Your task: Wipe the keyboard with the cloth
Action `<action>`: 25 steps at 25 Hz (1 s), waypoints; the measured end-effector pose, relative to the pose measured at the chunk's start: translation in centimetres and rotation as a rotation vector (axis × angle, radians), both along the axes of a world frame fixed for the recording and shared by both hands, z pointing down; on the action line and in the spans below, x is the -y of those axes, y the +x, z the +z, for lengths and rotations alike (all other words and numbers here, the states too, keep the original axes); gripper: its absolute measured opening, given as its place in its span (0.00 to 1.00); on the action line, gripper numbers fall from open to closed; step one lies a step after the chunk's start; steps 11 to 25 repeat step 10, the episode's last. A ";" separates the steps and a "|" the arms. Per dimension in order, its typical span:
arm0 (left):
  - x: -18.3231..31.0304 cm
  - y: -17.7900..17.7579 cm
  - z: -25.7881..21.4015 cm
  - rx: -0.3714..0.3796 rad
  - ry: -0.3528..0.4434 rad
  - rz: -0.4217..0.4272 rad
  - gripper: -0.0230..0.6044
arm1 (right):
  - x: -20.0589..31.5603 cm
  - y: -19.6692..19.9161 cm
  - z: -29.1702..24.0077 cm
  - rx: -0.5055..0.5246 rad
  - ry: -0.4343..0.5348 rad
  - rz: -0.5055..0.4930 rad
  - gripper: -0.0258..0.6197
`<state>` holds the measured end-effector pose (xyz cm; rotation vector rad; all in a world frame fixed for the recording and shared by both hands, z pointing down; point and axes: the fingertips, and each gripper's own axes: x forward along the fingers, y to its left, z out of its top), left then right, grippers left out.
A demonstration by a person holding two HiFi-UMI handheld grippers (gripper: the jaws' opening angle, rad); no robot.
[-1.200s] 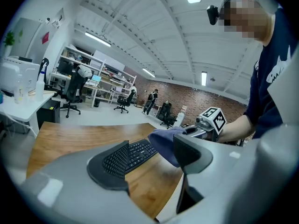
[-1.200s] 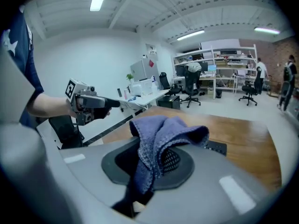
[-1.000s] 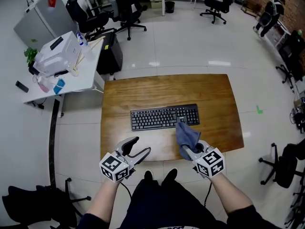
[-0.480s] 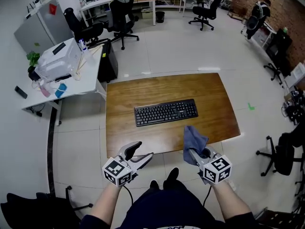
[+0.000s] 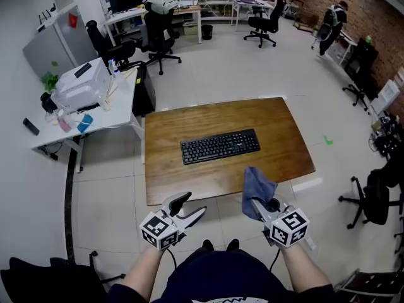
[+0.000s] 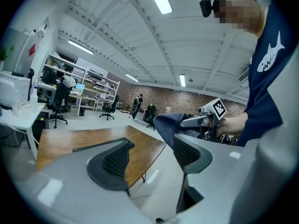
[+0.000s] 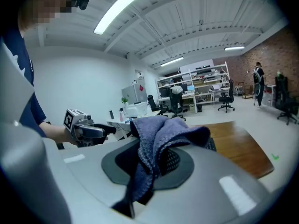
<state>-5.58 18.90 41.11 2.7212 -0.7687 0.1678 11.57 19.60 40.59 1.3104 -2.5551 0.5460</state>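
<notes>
Head view: the keyboard [image 5: 220, 146] lies crosswise mid-worktop [image 5: 189, 178], ahead of my right gripper [image 5: 255, 202], which hangs off the near edge below the keyboard's right end.

Left gripper view: the left gripper [image 6: 149, 155] has its jaws wide apart, holding nothing.

Right gripper view: the jaws are clamped on the blue cloth [image 7: 156, 139].

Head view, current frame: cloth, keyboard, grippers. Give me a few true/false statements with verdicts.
The right gripper is shut on the blue cloth. True.
The blue cloth lies on the keyboard. False: it is held in the right gripper, apart from the keyboard.
The left gripper has its jaws apart with nothing between them. True.
The keyboard sits on the floor. False: it lies on the wooden table.
</notes>
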 end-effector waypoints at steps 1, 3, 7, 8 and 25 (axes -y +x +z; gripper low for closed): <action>-0.1 0.0 -0.1 -0.004 0.005 -0.004 0.50 | -0.2 0.0 -0.1 0.001 0.001 -0.002 0.13; -0.5 0.1 -0.3 -0.012 0.015 -0.011 0.50 | -0.6 0.2 -0.2 0.004 0.004 -0.006 0.13; -1.1 0.7 -1.1 -0.019 0.029 -0.008 0.50 | -1.1 0.7 -1.0 0.013 0.016 -0.005 0.13; -1.3 0.8 -1.2 -0.018 0.031 -0.008 0.50 | -1.3 0.8 -1.0 0.017 0.015 -0.004 0.13; -1.7 1.0 -1.4 -0.018 0.034 -0.009 0.50 | -1.8 0.9 -1.1 0.026 0.011 -0.002 0.13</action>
